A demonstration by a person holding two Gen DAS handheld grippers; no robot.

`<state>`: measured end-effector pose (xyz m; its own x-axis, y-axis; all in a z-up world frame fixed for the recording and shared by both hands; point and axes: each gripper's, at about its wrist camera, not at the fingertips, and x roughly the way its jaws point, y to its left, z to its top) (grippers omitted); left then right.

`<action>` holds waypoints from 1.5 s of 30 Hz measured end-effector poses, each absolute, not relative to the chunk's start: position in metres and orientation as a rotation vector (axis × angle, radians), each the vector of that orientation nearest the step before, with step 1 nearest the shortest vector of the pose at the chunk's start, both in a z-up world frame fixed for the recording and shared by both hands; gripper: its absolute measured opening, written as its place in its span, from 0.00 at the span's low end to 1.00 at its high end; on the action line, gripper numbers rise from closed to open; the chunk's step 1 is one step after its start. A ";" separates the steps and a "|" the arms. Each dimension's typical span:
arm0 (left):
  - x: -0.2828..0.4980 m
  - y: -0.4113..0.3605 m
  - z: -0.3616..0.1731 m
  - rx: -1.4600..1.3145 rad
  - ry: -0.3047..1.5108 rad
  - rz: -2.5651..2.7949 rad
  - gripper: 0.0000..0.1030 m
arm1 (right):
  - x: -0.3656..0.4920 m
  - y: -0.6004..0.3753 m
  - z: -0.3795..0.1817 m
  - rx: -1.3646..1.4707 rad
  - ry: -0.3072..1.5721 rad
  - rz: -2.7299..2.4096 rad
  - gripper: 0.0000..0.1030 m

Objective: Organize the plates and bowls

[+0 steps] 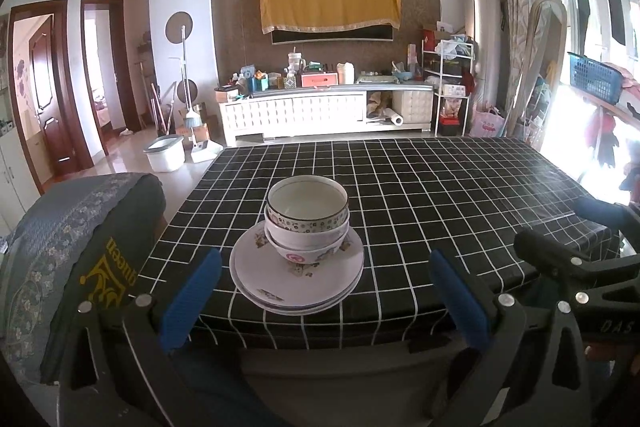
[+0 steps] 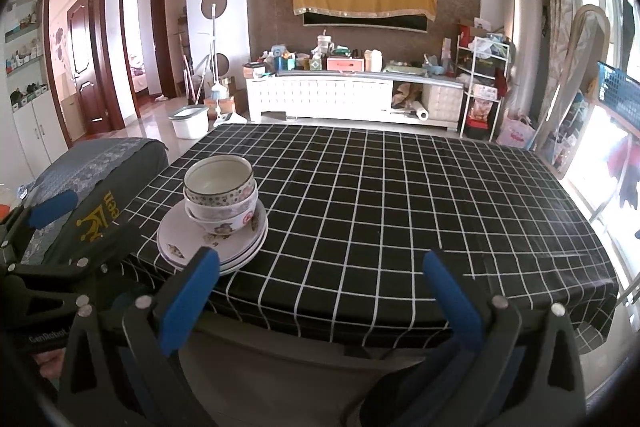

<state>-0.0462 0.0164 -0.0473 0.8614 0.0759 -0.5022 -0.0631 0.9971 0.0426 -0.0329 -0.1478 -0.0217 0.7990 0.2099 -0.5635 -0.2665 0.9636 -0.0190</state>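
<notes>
Living room with a table under a black grid-pattern tablecloth (image 1: 440, 195). Near its front-left edge stands a stack of three nested bowls (image 1: 307, 217) on a pile of plates (image 1: 296, 281). The left gripper (image 1: 324, 291) hangs just short of the table edge, jaws spread wide and empty, the stack directly ahead between its fingers. The right gripper (image 2: 322, 291), also spread and empty, sees the stack far to its left. Judgement: the left gripper is nearer and better aligned.
</notes>
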 end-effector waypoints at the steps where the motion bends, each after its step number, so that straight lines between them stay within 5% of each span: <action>1: -0.046 0.016 -0.047 0.025 0.528 0.073 0.99 | -0.033 -0.148 -0.022 -0.099 0.592 0.256 1.00; 45: -0.047 0.020 -0.052 0.022 0.537 0.074 0.99 | -0.034 -0.146 -0.021 -0.099 0.582 0.256 1.00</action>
